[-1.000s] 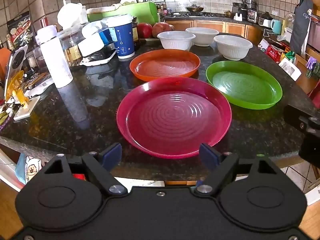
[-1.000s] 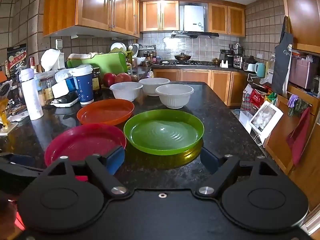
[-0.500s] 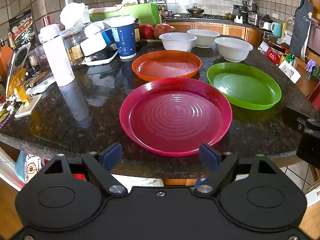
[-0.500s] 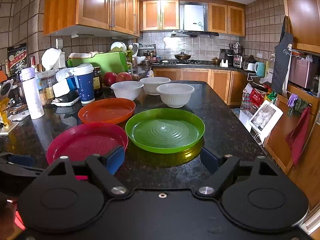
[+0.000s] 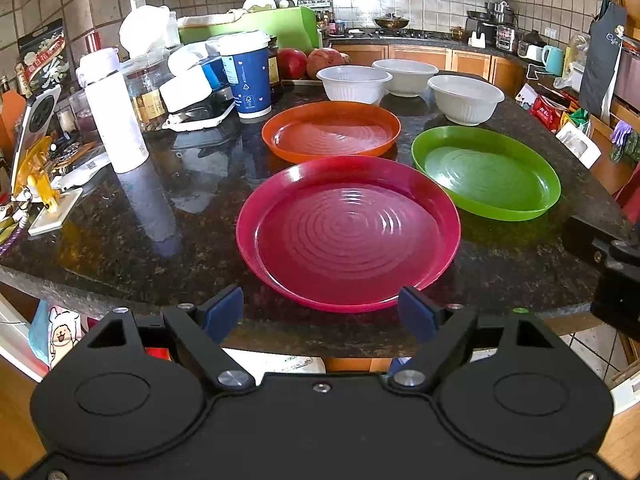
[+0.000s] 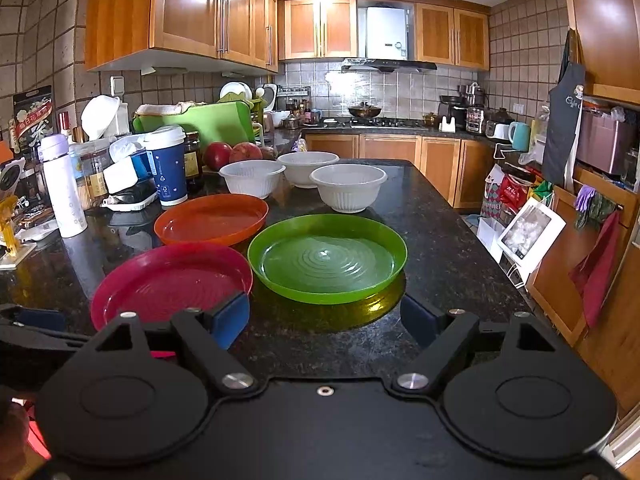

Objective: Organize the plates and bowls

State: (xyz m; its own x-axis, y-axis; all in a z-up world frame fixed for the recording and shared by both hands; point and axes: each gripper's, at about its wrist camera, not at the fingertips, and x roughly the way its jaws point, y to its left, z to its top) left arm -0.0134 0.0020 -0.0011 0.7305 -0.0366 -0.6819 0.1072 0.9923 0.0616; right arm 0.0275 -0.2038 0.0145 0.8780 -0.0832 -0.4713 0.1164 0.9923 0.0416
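Three plates lie on the dark granite counter [image 5: 120, 240]: a red plate [image 5: 348, 232] nearest, an orange plate [image 5: 331, 130] behind it, a green plate [image 5: 486, 172] to the right. Three white bowls [image 5: 354, 84] [image 5: 405, 77] [image 5: 465, 98] stand behind them. My left gripper [image 5: 323, 314] is open and empty, just short of the red plate's near rim. My right gripper [image 6: 324, 320] is open and empty, in front of the green plate [image 6: 327, 258]; the red plate [image 6: 172, 280] and orange plate [image 6: 211, 218] show to its left.
The left of the counter is crowded: a white bottle [image 5: 114, 112], a blue paper cup [image 5: 246, 76], a jar, boxes, a green cutting board [image 5: 256, 26], red fruit [image 5: 294, 62]. A phone stand [image 5: 36, 152] stands at the far left. The counter edge runs just ahead of both grippers.
The left gripper has crept slightly forward and right toward the red plate. The right gripper has eased a little forward. Plates and bowls have not moved.
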